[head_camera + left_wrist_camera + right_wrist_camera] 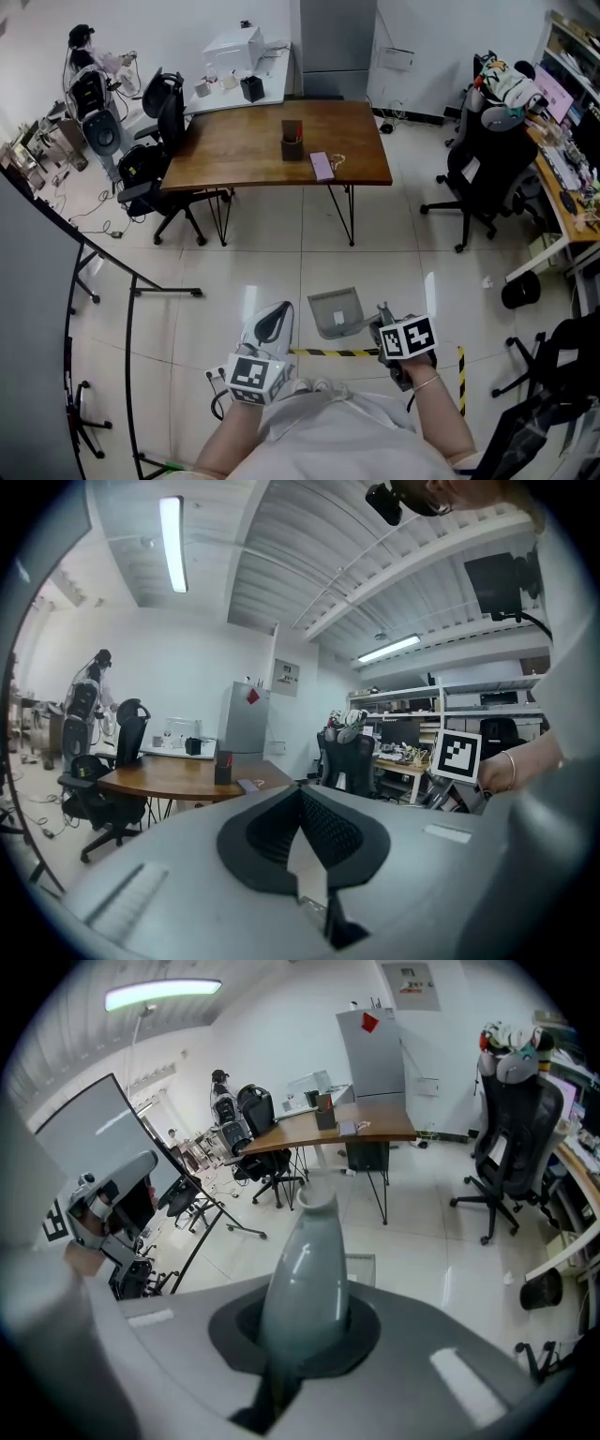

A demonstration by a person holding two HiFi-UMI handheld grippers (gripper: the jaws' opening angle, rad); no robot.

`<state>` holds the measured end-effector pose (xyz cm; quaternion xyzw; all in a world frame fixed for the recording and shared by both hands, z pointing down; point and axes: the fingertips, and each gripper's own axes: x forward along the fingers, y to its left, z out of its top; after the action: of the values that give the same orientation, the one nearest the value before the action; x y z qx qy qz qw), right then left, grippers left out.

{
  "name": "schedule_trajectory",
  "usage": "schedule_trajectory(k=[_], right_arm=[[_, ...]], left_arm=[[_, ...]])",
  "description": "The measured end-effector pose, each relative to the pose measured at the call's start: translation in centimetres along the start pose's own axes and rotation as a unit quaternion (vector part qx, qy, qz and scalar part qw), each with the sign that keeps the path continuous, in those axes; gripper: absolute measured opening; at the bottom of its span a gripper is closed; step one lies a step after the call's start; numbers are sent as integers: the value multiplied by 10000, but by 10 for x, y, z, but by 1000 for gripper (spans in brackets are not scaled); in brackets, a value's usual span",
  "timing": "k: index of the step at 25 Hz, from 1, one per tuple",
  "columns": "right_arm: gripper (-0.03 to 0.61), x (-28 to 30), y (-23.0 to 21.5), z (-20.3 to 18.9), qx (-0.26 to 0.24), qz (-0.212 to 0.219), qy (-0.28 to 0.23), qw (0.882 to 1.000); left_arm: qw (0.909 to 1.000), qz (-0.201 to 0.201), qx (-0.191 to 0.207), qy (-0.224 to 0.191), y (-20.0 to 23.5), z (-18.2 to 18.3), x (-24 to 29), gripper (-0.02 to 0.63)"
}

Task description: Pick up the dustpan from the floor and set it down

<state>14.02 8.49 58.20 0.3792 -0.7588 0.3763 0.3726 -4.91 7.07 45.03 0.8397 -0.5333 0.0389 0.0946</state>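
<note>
The grey dustpan (336, 311) is just ahead of my feet over the tiled floor; I cannot tell whether it rests on the tiles. My right gripper (380, 324) is at its right side, shut on its handle. In the right gripper view the rounded grey handle (307, 1269) runs out between the jaws of my right gripper (302, 1340), and part of the pan (362, 1267) shows beside it. My left gripper (275, 317) is left of the dustpan and apart from it. In the left gripper view my left gripper (302, 841) is shut with nothing in it.
A wooden table (244, 150) with a dark holder (292, 142) and a purple item (322, 165) stands ahead. Office chairs (483, 173) are at the right and back left. A black metal frame (131, 281) stands left. Black-yellow tape (333, 353) crosses the floor.
</note>
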Motion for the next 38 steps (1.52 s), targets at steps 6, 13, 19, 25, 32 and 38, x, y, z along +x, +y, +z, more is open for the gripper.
schedule_trajectory(k=[6, 13, 19, 25, 32, 38], right_arm=[[0, 16, 2, 17, -22, -4, -8, 10000], [0, 56, -3, 64, 124, -136, 86, 9998], [0, 102, -20, 118, 531, -337, 176, 9979], [0, 159, -45, 164, 718, -603, 144, 9955], [2, 228, -93, 194, 856, -621, 103, 9943], [2, 304, -150, 213, 823, -762, 143, 9936]], left_arm=[[9998, 133, -144, -9, 19, -6, 6, 15], [9995, 136, -243, 166, 74, -19, 43, 15], [9992, -116, -254, 298, 137, -11, 106, 15], [9960, -144, -529, 707, 180, -19, 157, 15], [9923, 85, -737, 992, 202, -47, 199, 15], [9935, 71, -594, 964, 206, -70, 238, 15]])
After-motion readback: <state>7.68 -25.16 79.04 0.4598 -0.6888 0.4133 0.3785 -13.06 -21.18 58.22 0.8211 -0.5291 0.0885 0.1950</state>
